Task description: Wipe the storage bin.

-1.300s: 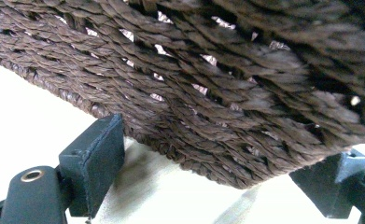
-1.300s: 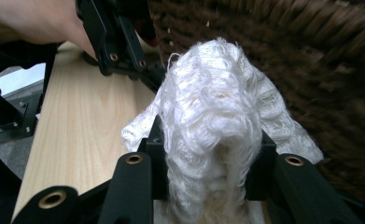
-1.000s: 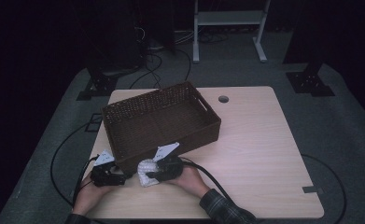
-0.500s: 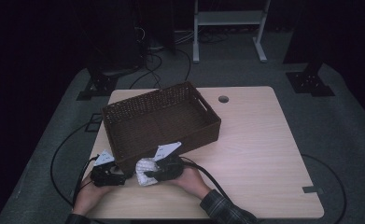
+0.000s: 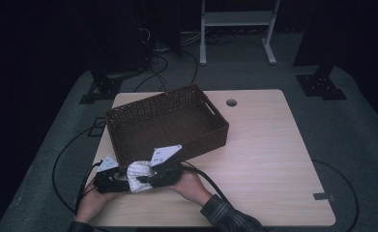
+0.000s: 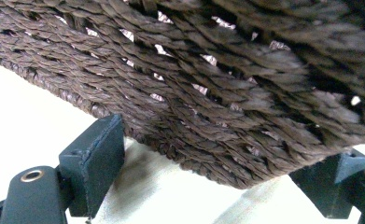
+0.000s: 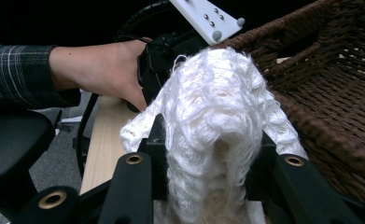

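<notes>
A white knitted cloth hangs bunched between the jaws of my right gripper, which is shut on it just off the table near the front left. In the right gripper view the cloth drapes over both jaws of that gripper. A brown woven basket stands just behind. My left gripper rests beside the cloth, open. In the left gripper view its jaws stand wide, with the basket's near wall right in front of them.
The light wooden table has a round cable hole behind the basket. Cables trail off the left edge onto the grey floor. The other hand and its gripper sit close behind the cloth in the right gripper view.
My right gripper has lifted the white cloth a little and brought it closer to the left gripper. The left gripper and the basket have stayed put.
</notes>
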